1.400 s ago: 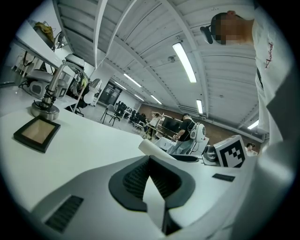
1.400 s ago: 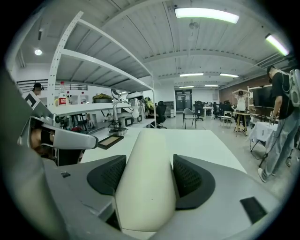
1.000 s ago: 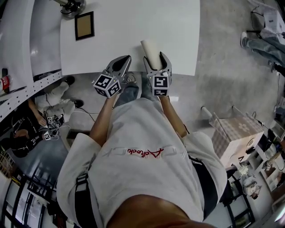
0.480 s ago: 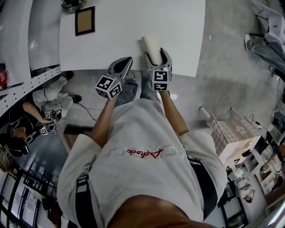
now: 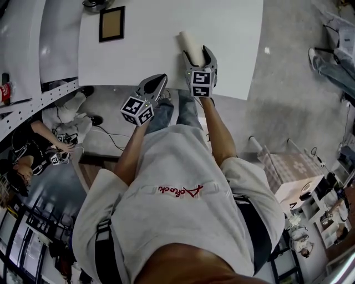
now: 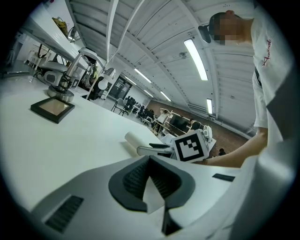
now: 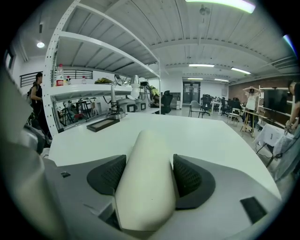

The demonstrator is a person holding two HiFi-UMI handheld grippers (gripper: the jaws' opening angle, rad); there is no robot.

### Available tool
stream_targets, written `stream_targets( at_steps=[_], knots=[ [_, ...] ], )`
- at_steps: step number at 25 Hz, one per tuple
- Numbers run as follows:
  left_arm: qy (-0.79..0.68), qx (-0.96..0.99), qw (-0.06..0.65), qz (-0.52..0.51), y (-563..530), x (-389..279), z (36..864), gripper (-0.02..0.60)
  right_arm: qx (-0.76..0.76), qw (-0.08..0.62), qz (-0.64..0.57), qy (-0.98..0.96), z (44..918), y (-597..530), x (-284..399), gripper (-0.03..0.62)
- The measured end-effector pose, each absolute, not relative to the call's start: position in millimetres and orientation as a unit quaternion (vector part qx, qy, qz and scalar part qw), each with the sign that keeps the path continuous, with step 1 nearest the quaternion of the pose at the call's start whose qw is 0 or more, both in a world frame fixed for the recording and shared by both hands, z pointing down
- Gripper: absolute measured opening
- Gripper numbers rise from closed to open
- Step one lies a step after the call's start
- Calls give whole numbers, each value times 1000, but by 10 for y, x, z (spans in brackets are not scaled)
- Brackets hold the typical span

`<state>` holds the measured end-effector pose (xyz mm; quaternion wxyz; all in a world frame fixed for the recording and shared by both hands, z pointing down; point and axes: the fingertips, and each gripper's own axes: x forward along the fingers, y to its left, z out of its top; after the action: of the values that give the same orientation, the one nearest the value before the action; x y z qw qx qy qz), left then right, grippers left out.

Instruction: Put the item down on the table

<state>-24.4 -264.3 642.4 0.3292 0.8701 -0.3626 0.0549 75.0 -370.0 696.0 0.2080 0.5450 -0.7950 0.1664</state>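
Observation:
A cream-coloured roll (image 5: 187,43) sticks out ahead of my right gripper (image 5: 198,57), which is shut on it over the near part of the white table (image 5: 150,55). In the right gripper view the roll (image 7: 146,187) fills the space between the dark pads (image 7: 190,176). From the left gripper view, the roll (image 6: 133,139) sits low over the table; I cannot tell if it touches. My left gripper (image 5: 153,84) hangs at the table's near edge, left of the right one, shut with nothing in it (image 6: 149,159).
A dark picture frame (image 5: 111,24) lies at the table's far left, beside a lamp base (image 5: 94,4). White shelving (image 5: 33,55) runs along the left. A person (image 5: 22,161) sits low at the left. A cart (image 5: 288,166) stands on the floor at right.
My right gripper has carried the roll forward, farther over the table. The left gripper has stayed at the table's near edge, still shut.

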Motion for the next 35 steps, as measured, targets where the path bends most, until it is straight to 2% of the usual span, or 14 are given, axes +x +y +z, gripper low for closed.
stream_targets(
  at_steps=[10,23,32,35],
  knots=[
    [-366,867,335,54,-2554,-251,6441,5,545,216,160,-794,7025,-4074,682,318],
    [-362,869,335,47,-2559,-222,6409,5,522,275,131,-797,7171,-4069,574,324],
    [-365,868,334,45,-2564,-288,6381,5,523,278,130,-795,7189,-4074,574,327],
    [-367,868,333,41,-2569,-345,6317,5,525,278,114,-796,7080,-4079,558,348]
  ],
)
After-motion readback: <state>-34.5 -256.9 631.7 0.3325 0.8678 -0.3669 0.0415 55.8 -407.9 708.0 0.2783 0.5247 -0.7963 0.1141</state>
